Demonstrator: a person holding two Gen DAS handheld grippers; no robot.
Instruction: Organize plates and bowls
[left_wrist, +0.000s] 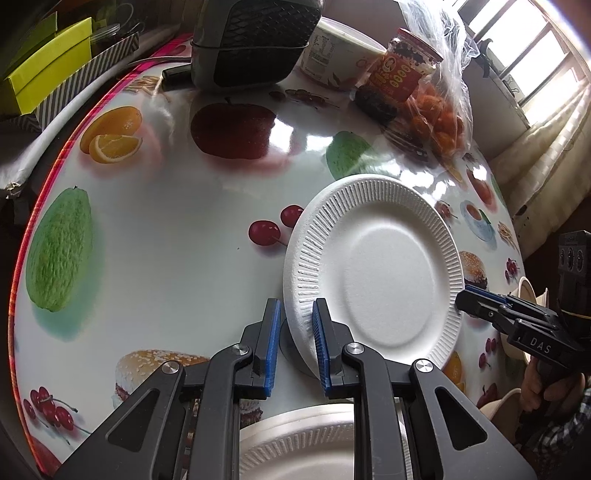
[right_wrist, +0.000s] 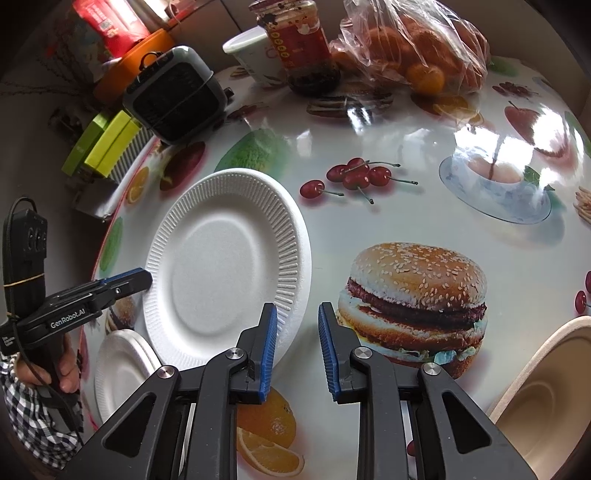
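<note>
Plate (left_wrist: 373, 273) — my left gripper (left_wrist: 295, 332) pinches its near rim; right gripper (right_wrist: 297, 332) narrow, its left pad touching the rim — grip unclear.

White plate (left_wrist: 376, 273) tilted, rim between left tool (left_wrist: 295, 332) pads.

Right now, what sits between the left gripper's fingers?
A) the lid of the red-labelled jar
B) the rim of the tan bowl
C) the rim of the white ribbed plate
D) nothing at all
C: in the left wrist view, the left gripper has its blue pads on either side of the near rim of the white ribbed plate.
</note>
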